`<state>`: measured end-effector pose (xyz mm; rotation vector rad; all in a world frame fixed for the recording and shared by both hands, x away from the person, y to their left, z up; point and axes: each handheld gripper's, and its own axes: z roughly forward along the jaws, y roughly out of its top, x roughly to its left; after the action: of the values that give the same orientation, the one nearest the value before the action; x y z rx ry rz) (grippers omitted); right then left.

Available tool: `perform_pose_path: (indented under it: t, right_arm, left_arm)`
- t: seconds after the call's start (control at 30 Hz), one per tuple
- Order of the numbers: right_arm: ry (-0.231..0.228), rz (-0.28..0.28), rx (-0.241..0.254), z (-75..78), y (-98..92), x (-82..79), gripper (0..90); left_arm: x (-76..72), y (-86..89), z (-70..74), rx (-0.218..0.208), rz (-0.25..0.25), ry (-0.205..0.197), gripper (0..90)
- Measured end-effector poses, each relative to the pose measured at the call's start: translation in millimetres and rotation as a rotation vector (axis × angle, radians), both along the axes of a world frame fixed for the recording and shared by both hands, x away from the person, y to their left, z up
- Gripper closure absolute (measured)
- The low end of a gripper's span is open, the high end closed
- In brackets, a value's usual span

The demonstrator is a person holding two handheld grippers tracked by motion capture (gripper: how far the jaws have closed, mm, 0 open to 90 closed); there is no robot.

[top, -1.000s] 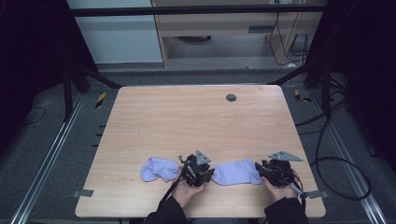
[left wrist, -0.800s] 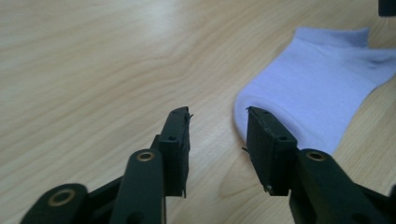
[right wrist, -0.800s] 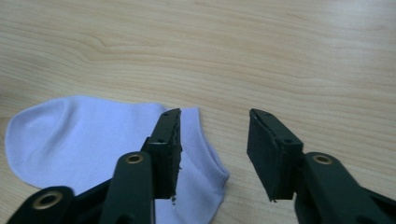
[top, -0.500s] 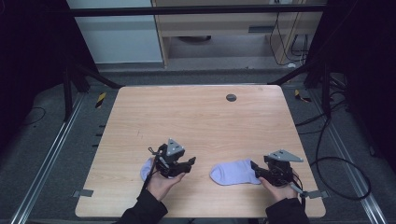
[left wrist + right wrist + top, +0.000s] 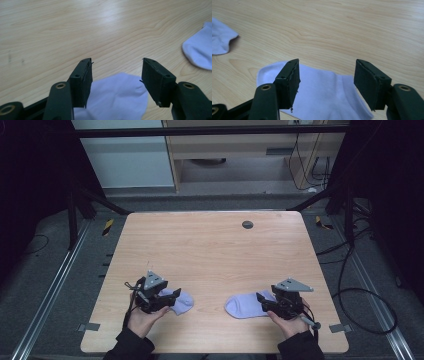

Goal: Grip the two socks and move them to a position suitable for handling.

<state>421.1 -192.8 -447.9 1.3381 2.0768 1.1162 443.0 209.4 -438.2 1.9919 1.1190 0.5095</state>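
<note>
Left gripper and right gripper jaws just spread, releasing each lilac sock apart; separation looks done.

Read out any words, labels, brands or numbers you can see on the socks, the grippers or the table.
None: no readable text.
Left sock: plain, no print.
Right sock: plain, no print.
Left gripper and right gripper: plain black jaws, no marking.
Table: bare wood, no label.
</note>
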Motion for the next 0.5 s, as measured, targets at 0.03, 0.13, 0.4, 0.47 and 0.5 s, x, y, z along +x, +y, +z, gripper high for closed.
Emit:
perform_pose_path:
  t: [0.03, 0.13, 0.4, 0.47, 0.5]
  right_arm:
    - [0.001, 0.006, 0.001, 1.0, 3.4, 0.8, 37.2]
    - [-0.002, 0.036, 0.0, 4.3, 15.6, 5.0, 36.3]
    - [0.009, 0.121, -0.009, 10.5, 55.4, 16.4, 39.2]
    - [0.009, 0.145, -0.012, 11.5, 67.0, 19.4, 40.3]
    - [0.008, 0.157, -0.015, 11.7, 73.1, 20.8, 40.9]
  left_arm:
    - [-1.4, 6.3, 0.1, 0.007, 0.008, 0.002, 40.8]
    - [-5.7, 23.9, -0.9, 0.008, 0.038, 0.005, 40.4]
    - [-13.6, 58.6, -11.0, -0.001, 0.108, 0.024, 41.2]
    - [-13.8, 63.2, -15.2, 0.006, 0.116, 0.034, 41.8]
    - [-13.9, 65.2, -17.5, 0.011, 0.12, 0.041, 42.2]
